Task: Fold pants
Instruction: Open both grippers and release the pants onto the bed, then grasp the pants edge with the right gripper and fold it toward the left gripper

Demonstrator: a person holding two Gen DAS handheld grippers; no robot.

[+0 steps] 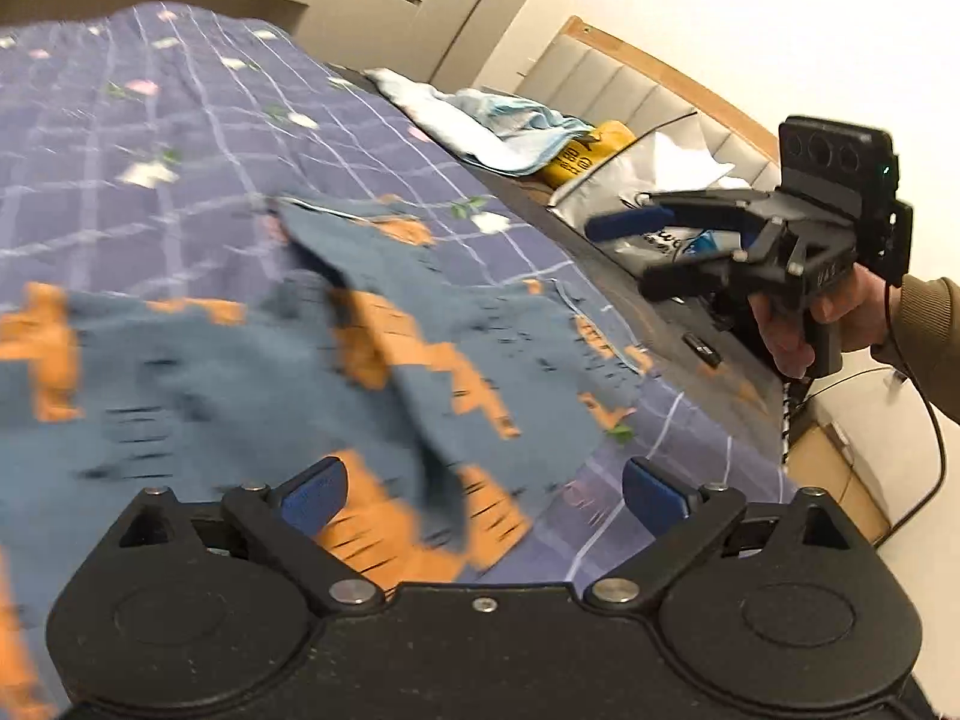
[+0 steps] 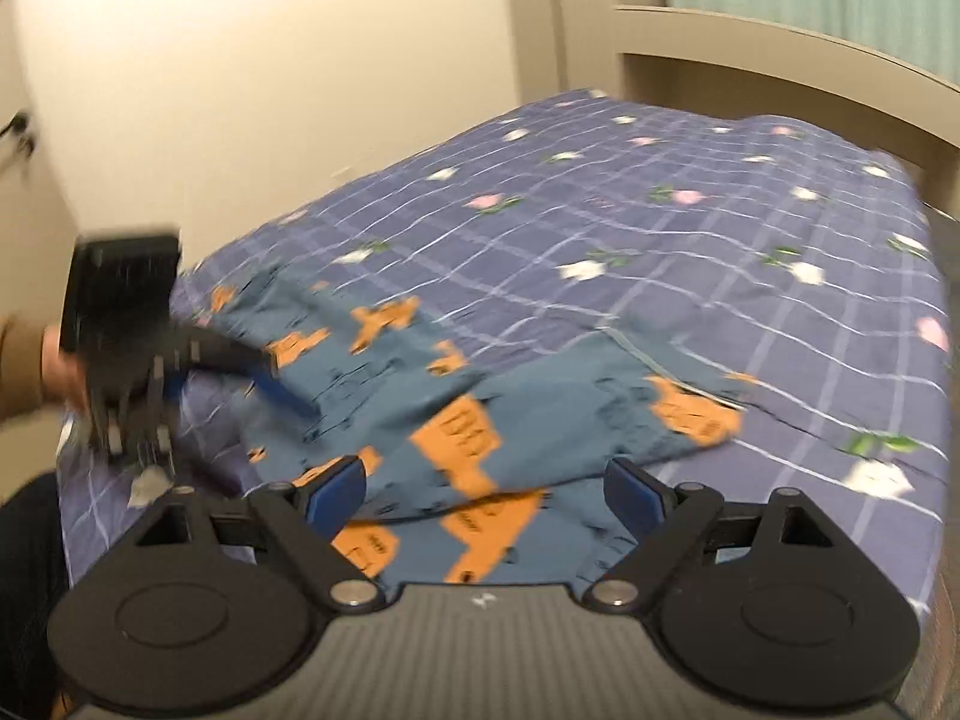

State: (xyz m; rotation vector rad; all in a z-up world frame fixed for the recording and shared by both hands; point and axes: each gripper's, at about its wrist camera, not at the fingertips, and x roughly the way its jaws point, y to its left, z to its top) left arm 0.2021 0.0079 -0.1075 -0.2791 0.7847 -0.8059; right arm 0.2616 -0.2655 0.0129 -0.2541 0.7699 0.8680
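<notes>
Through my left wrist camera, my left gripper (image 1: 483,495) stood with jaws wide and empty, the pants (image 1: 288,360) lying rumpled on the bed (image 1: 180,138) just ahead and beneath them. Through my right wrist camera, my right gripper (image 2: 486,495) was likewise wide, holding nothing, above the pants. I judged the next fold needed both jaws taking matching edges, lifting evenly to avoid bunching.

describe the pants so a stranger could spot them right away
Find the bed with the purple checked floral sheet. On its near part lie the pants, crumpled. They are the only blue-grey cloth with orange patches; the pale blue cloth sits off to the side.
</notes>
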